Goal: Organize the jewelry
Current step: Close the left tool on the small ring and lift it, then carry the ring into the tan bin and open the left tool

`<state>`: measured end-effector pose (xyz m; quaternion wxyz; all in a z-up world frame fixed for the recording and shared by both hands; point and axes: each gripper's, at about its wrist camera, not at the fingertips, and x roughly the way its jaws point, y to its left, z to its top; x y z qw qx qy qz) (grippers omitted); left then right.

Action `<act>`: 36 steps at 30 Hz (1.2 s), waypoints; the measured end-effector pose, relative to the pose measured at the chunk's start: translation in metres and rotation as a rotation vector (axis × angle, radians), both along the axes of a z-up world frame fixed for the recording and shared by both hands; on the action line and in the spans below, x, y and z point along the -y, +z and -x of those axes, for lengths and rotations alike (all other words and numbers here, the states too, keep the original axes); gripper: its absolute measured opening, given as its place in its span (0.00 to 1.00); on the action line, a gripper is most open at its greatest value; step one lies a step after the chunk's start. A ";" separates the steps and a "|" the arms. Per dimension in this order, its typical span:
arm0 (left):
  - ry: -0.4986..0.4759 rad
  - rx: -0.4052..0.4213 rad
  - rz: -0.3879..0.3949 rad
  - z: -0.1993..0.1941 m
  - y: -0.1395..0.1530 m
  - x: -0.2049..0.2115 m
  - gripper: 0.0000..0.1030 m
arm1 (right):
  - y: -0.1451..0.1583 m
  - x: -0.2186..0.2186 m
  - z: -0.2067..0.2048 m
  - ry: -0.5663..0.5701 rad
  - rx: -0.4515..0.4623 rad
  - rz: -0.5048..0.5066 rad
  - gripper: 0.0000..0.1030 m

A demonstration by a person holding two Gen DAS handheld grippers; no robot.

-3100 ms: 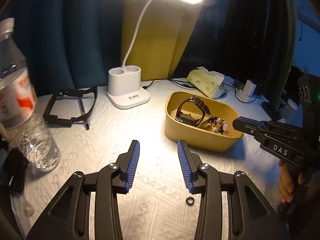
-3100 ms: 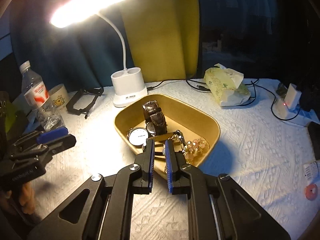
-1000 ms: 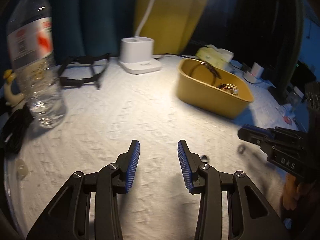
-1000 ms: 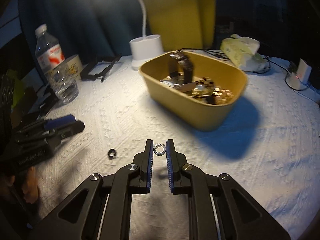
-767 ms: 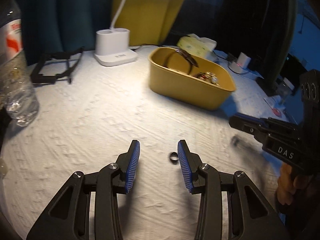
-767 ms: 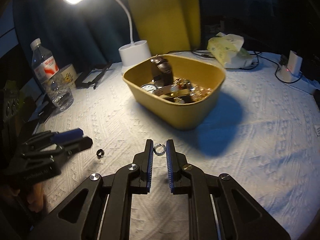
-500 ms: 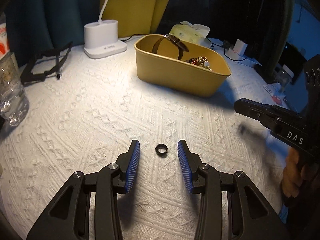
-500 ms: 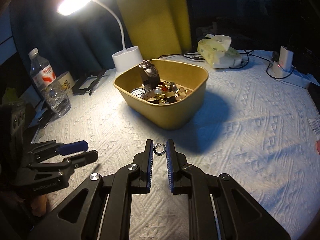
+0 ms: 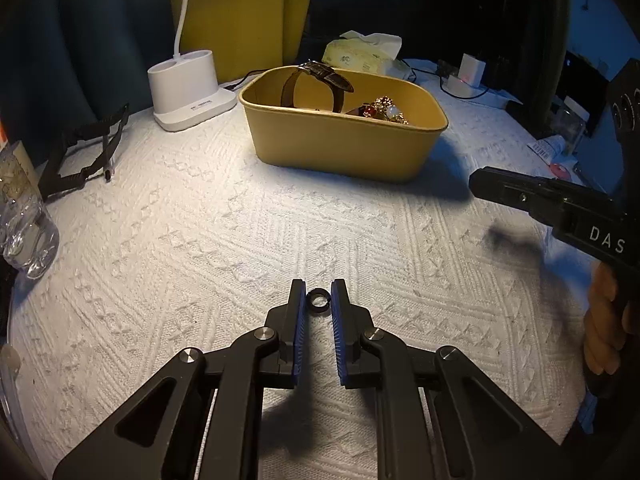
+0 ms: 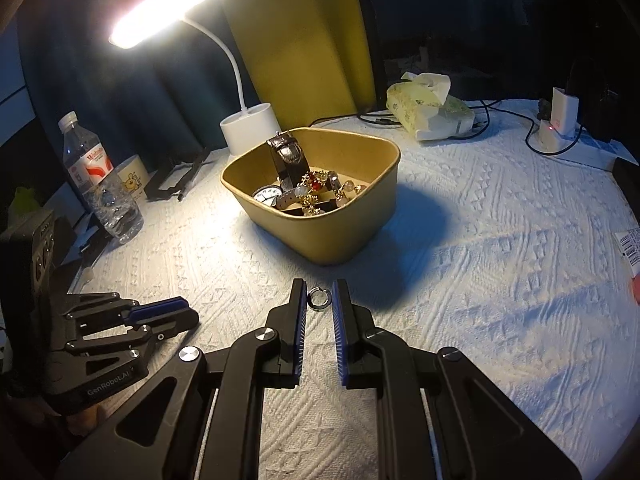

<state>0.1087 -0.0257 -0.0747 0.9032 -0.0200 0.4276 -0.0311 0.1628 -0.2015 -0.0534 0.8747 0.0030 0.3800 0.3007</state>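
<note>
My left gripper (image 9: 318, 294) is shut on a small black ring (image 9: 318, 300), low over the white cloth. My right gripper (image 10: 319, 295) is shut on a small silver ring (image 10: 319, 297), held above the cloth. A yellow tub (image 9: 344, 148) stands ahead of both, holding a brown-strapped watch (image 9: 320, 76), other watches and gold beaded jewelry (image 10: 320, 190). The tub also shows in the right wrist view (image 10: 360, 220). The right gripper shows at the right edge of the left wrist view (image 9: 552, 204); the left gripper shows at lower left of the right wrist view (image 10: 168, 318).
A white desk lamp base (image 9: 188, 88) stands behind the tub, lamp head lit (image 10: 172, 8). A water bottle (image 10: 100, 184), a mug (image 10: 130, 178) and a black frame (image 9: 84, 148) are at the left. A tissue pack (image 10: 432, 108), chargers and cables (image 10: 560, 124) lie at the back right.
My left gripper has closed from open onto the black ring that lay between its fingers. My right gripper kept the silver ring and shifted slightly relative to the tub.
</note>
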 end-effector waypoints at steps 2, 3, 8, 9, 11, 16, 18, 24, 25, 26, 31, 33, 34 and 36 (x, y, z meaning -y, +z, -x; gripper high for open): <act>-0.004 0.000 0.007 -0.001 0.001 0.001 0.14 | 0.003 0.001 -0.001 -0.001 0.007 -0.002 0.12; -0.007 0.001 0.010 -0.002 0.002 0.003 0.14 | 0.005 0.001 -0.002 -0.002 0.011 -0.003 0.12; -0.028 0.040 0.015 -0.007 0.016 0.008 0.14 | 0.018 0.003 -0.008 -0.009 0.043 -0.015 0.12; -0.030 0.050 0.015 -0.008 0.020 0.009 0.14 | 0.021 0.003 -0.009 -0.009 0.050 -0.018 0.12; -0.034 0.074 0.017 -0.012 0.028 0.009 0.14 | 0.025 0.003 -0.013 -0.011 0.060 -0.021 0.12; -0.044 0.119 0.037 -0.022 0.044 0.009 0.14 | 0.033 0.001 -0.024 -0.009 0.081 -0.027 0.12; -0.050 0.135 0.040 -0.026 0.049 0.010 0.14 | 0.035 0.000 -0.028 -0.006 0.086 -0.029 0.12; -0.065 0.171 0.051 -0.044 0.059 0.013 0.14 | 0.038 -0.006 -0.041 0.002 0.096 -0.029 0.12; -0.067 0.176 0.053 -0.048 0.061 0.013 0.14 | 0.038 -0.007 -0.042 0.003 0.095 -0.029 0.12; -0.071 0.181 0.058 -0.051 0.062 0.014 0.14 | 0.038 -0.008 -0.045 0.004 0.095 -0.028 0.12; -0.089 0.181 0.081 -0.069 0.062 0.018 0.14 | 0.036 -0.013 -0.056 0.007 0.088 -0.023 0.12; -0.084 0.174 0.070 -0.077 0.058 0.021 0.14 | 0.036 -0.013 -0.062 0.005 0.086 -0.018 0.12; -0.078 0.172 0.044 -0.081 0.056 0.023 0.14 | 0.035 -0.013 -0.065 0.002 0.085 -0.015 0.12; -0.066 0.160 0.030 -0.089 0.051 0.022 0.14 | 0.035 -0.013 -0.071 -0.003 0.084 -0.013 0.12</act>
